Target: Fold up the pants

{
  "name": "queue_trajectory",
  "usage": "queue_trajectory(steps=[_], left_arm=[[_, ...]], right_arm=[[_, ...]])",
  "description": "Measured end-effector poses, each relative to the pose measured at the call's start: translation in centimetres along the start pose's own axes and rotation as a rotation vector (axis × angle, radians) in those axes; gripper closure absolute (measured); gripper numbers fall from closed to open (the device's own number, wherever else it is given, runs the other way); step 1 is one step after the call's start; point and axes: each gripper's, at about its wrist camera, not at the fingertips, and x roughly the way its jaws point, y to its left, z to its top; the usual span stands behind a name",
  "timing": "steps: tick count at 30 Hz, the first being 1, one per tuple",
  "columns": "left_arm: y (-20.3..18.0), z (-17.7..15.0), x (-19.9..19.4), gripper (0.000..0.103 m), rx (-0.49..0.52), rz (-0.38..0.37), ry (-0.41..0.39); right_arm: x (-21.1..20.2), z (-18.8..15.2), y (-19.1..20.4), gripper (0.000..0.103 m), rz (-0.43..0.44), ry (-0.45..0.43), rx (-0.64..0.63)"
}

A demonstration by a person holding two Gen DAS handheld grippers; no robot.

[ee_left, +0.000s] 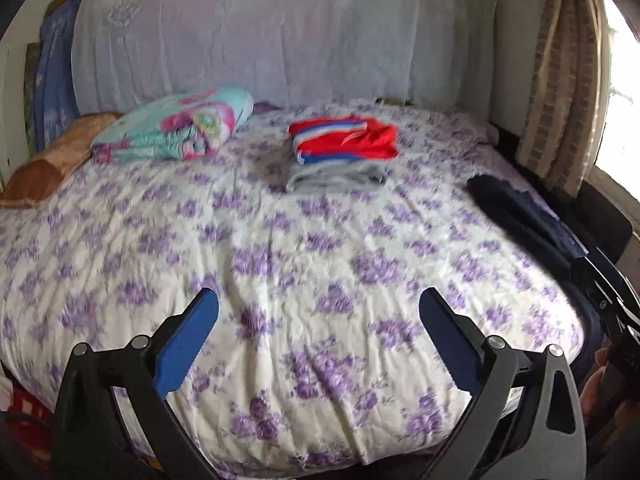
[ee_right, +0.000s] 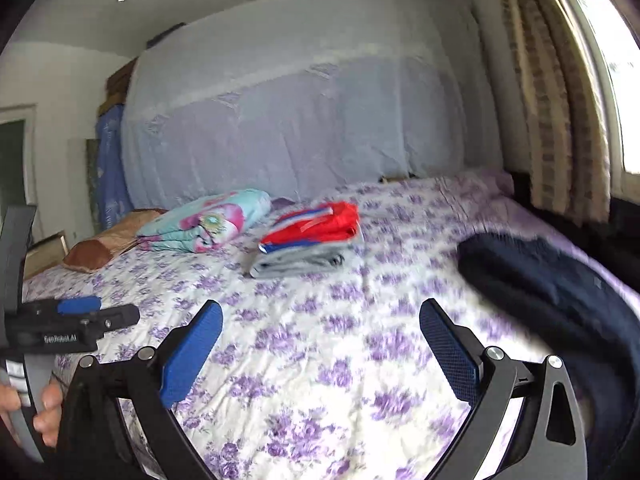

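Dark navy pants (ee_left: 524, 220) lie in a heap along the right edge of the bed (ee_left: 280, 240) with its purple-flowered sheet; they also show at the right of the right wrist view (ee_right: 560, 300). A stack of folded clothes, red (ee_left: 348, 140) on top of grey, sits mid-bed toward the back, and shows in the right wrist view (ee_right: 316, 228). My left gripper (ee_left: 318, 300) is open and empty above the near part of the bed. My right gripper (ee_right: 320, 314) is open and empty, left of the navy pants. The left gripper's body (ee_right: 60, 320) shows at the left edge there.
A folded turquoise and pink blanket (ee_left: 180, 128) and a brown pillow (ee_left: 48, 164) lie at the back left. A white net curtain (ee_left: 280, 40) hangs behind the bed. Beige curtains (ee_left: 560, 80) and a bright window stand on the right.
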Motion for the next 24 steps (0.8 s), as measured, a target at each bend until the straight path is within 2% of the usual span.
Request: queue_trajectory(steps=[2,3,7,14,16,19,24], left_arm=[[0.3,-1.7,1.6,0.005,-0.006,0.028,0.059],[0.6,-2.3,1.8,0.005,-0.009,0.053,0.060],[1.1,-2.7,1.9,0.005,0.003,0.111,0.024],[1.1,-2.5,2.5,0.005,0.029,0.105,0.018],[1.2,-2.5,2.6,0.005,0.025,0.087,0.011],[1.3,-2.5,2.9,0.005,0.021,0.100,0.015],[1.4,-2.6,3.8,0.005,0.024,0.112,0.045]], right_arm=[[1.5,-1.6,0.0,0.004,0.007,0.071,0.009],[2.0,-1.9,0.2,0.004,0.009,0.094,-0.003],[2.4,-2.2,1.0,0.004,0.010,0.073,-0.031],[3.7,-2.6,2.4,0.004,0.027,0.093,-0.105],[4.2,-2.7,2.4,0.004,0.039,0.111,-0.100],[4.9,-3.0,2.2,0.004,0.040,0.138,-0.084],[5.0,-3.2,2.7,0.004,0.037,0.127,-0.106]])
